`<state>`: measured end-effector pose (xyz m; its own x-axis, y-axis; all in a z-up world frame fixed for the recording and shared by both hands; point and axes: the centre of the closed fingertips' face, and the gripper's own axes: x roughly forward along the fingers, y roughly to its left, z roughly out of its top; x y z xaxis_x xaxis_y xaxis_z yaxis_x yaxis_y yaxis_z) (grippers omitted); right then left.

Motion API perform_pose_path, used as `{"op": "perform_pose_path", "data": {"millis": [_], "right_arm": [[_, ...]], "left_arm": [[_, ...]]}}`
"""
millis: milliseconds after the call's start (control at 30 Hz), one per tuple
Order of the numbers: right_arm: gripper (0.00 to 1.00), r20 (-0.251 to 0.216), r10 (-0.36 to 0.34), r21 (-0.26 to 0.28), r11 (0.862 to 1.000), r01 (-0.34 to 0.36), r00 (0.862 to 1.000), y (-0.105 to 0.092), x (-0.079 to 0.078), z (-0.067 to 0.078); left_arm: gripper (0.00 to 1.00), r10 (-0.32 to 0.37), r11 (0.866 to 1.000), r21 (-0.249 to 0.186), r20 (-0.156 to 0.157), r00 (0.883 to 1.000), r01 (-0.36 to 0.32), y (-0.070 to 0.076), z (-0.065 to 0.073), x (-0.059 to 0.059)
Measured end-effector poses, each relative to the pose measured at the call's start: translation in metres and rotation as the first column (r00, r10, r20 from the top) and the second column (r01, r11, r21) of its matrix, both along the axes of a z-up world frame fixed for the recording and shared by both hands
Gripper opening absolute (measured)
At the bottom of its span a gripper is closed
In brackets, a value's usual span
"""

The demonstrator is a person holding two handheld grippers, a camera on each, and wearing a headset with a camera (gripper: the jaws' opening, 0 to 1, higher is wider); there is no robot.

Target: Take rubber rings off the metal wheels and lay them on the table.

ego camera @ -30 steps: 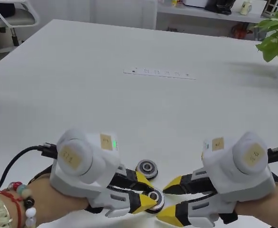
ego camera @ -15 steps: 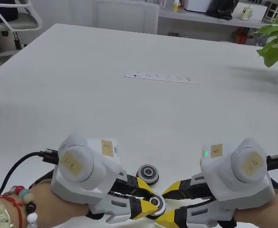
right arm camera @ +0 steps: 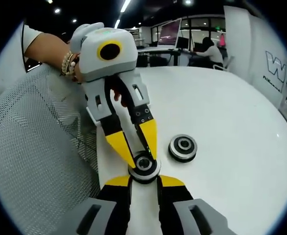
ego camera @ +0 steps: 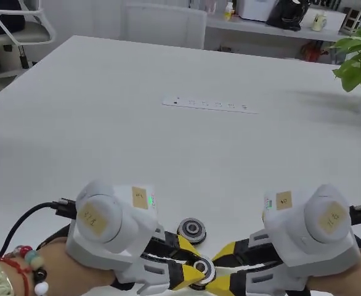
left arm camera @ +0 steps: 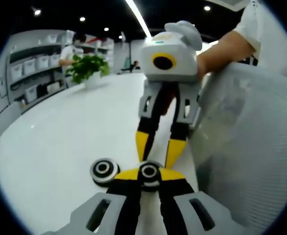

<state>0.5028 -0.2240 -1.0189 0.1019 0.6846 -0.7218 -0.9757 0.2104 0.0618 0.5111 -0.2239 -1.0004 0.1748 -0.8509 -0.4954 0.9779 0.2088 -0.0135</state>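
Black rubber rims both wheels, so no ring is off: left gripper [left arm camera: 149, 172] and right gripper [right arm camera: 144, 179] each clamp the near silver metal wheel [right arm camera: 144, 165] on the white table [ego camera: 168, 160]; second wheel [right arm camera: 183, 147] lies beside.

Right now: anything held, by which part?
One wheel, gripped by its outer rim from opposite sides by left gripper and right gripper. The other wheel lies free.

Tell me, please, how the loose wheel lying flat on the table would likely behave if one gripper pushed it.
The loose wheel lies flat on the smooth table, so it would probably slide rather than roll. Its metal hub suggests it is stiff and heavy for its size. The dark rubber ring around it may drag slightly.
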Motion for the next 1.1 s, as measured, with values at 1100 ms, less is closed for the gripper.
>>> {"op": "perform_pose_path", "data": {"millis": [1100], "right_arm": [[0.09, -0.003, 0.012, -0.014, 1.0, -0.012, 1.0, -0.0043, -0.0004, 0.0004]], "left_arm": [[0.14, 0.004, 1.0, -0.005, 0.0, 1.0, -0.004, 0.0004, 0.0002, -0.0009]]}}
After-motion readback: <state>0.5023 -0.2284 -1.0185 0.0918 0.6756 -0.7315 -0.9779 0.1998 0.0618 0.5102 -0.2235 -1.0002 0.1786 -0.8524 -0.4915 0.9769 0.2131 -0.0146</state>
